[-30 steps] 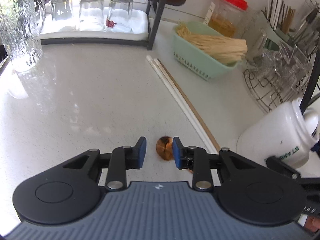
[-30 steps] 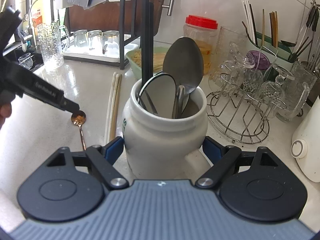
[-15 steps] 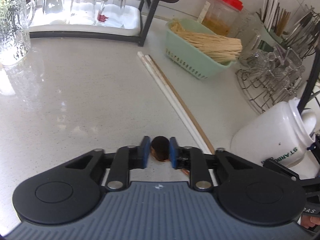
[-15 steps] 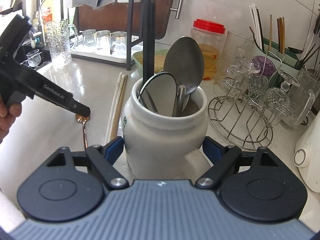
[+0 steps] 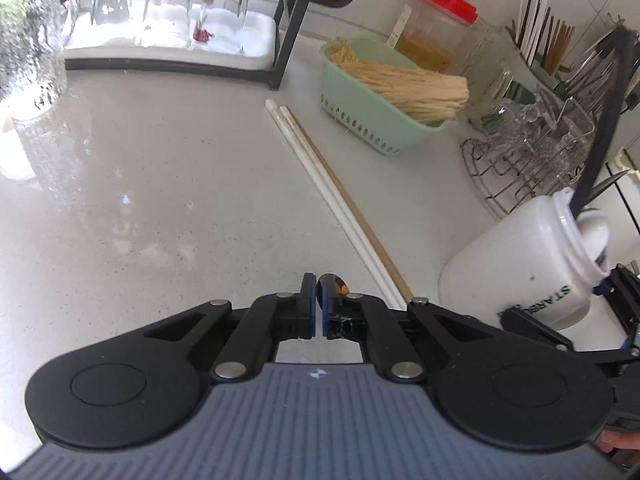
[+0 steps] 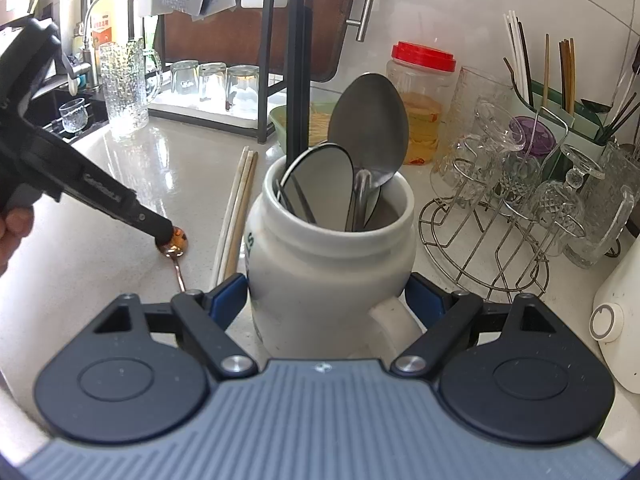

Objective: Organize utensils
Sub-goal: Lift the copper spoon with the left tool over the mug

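Note:
My left gripper [image 5: 318, 294] is shut on the bowl of a small copper spoon [image 5: 335, 283], low over the white counter. In the right wrist view the left gripper [image 6: 164, 236] pinches that spoon [image 6: 176, 242], whose handle points toward the camera. My right gripper [image 6: 326, 300] is shut on a white ceramic jar [image 6: 332, 272] that holds several large steel spoons [image 6: 368, 128]. The jar [image 5: 520, 268] shows at the right in the left wrist view. Two white chopsticks and a wooden one [image 5: 332, 196] lie on the counter beside the spoon.
A green basket of sticks [image 5: 384, 92], a red-lidded jar [image 5: 436, 36], a wire rack of glasses [image 6: 520, 208], a utensil caddy [image 6: 560, 92], a tray of upturned glasses [image 5: 168, 12] and a glass pitcher [image 6: 122, 84] stand behind. A white appliance [image 6: 616, 320] is at right.
My left gripper closed on the copper spoon's bowl, which turned on edge between the pads. My right gripper kept its hold on the jar.

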`<state>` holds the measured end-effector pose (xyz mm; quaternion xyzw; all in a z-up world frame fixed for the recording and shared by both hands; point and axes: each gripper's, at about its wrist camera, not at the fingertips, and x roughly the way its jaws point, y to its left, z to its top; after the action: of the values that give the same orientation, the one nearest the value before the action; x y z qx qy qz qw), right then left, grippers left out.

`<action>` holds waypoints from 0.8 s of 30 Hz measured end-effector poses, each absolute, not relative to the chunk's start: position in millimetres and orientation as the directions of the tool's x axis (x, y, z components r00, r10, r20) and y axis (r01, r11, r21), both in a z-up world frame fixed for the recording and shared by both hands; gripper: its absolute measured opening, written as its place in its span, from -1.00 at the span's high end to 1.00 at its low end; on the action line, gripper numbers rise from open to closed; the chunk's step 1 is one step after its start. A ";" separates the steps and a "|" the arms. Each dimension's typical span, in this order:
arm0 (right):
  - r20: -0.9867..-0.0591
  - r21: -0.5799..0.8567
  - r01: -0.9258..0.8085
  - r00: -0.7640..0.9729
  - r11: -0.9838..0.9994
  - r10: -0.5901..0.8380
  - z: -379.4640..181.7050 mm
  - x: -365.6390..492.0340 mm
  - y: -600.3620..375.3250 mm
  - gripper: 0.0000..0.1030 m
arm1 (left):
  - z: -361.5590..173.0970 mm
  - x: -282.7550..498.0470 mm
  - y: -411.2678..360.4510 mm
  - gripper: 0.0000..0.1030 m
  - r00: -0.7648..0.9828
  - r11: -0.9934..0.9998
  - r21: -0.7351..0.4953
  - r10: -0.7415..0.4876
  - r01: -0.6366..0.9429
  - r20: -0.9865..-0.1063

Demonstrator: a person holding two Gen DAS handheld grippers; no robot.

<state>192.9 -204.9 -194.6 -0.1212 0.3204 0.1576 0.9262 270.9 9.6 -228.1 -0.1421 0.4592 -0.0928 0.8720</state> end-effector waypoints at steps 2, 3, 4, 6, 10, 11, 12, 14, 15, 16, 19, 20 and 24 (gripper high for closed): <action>-0.630 -0.123 -0.368 0.747 0.922 0.214 -194.8 192.7 -205.1 -0.71 | -217.4 265.0 7.7 0.96 0.579 0.948 -0.317 -0.280 0.039 -0.766; -0.630 -0.123 -0.367 0.747 0.922 0.213 -194.8 192.8 -205.0 -0.71 | -211.9 261.9 7.1 0.97 0.587 0.950 -0.311 -0.274 0.041 -0.762; -0.629 -0.123 -0.365 0.748 0.923 0.212 -194.8 192.9 -204.8 -0.71 | -205.7 259.6 6.1 0.98 0.594 0.952 -0.304 -0.270 0.044 -0.758; -0.629 -0.124 -0.362 0.749 0.924 0.209 -195.0 193.1 -203.8 -0.71 | -192.1 254.9 3.0 0.99 0.609 0.957 -0.284 -0.256 0.053 -0.751; -0.626 -0.126 -0.360 0.752 0.925 0.207 -195.4 192.8 -203.1 -0.71 | -164.5 246.3 -5.8 0.99 0.648 0.969 -0.234 -0.227 0.076 -0.727; -0.626 -0.125 -0.360 0.752 0.925 0.208 -195.4 192.9 -203.0 -0.71 | -158.3 244.7 -8.2 0.99 0.658 0.970 -0.229 -0.224 0.081 -0.719; -0.626 -0.126 -0.360 0.752 0.924 0.208 -195.5 192.9 -203.0 -0.71 | -152.1 243.0 -10.1 0.99 0.669 0.970 -0.225 -0.224 0.086 -0.709; -0.624 -0.126 -0.360 0.753 0.924 0.208 -195.9 192.9 -203.2 -0.71 | -141.6 241.2 -13.4 0.99 0.683 0.972 -0.215 -0.222 0.097 -0.696; -0.623 -0.127 -0.361 0.754 0.924 0.209 -196.1 193.0 -203.2 -0.71 | -137.3 240.9 -15.0 0.99 0.685 0.971 -0.214 -0.226 0.104 -0.693; -0.622 -0.127 -0.361 0.754 0.924 0.209 -196.2 192.9 -203.1 -0.71 | -133.2 240.4 -16.7 0.99 0.686 0.970 -0.215 -0.233 0.114 -0.690; -0.622 -0.127 -0.361 0.755 0.924 0.209 -196.6 192.6 -203.3 -0.71 | -120.2 239.3 -23.5 0.99 0.699 0.971 -0.201 -0.234 0.131 -0.675; -0.622 -0.127 -0.361 0.754 0.924 0.209 -196.5 192.7 -203.3 -0.71 | -116.1 238.9 -26.3 0.99 0.704 0.973 -0.190 -0.227 0.132 -0.673; -0.624 -0.127 -0.360 0.753 0.924 0.208 -196.0 193.0 -202.8 -0.71 | -97.6 236.5 -31.0 0.99 0.710 0.972 -0.191 -0.233 0.140 -0.664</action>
<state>193.0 -202.8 -196.0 -0.1205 0.3163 0.1530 0.9285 236.5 -31.0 -97.6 -0.0632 0.3668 -0.1011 0.9226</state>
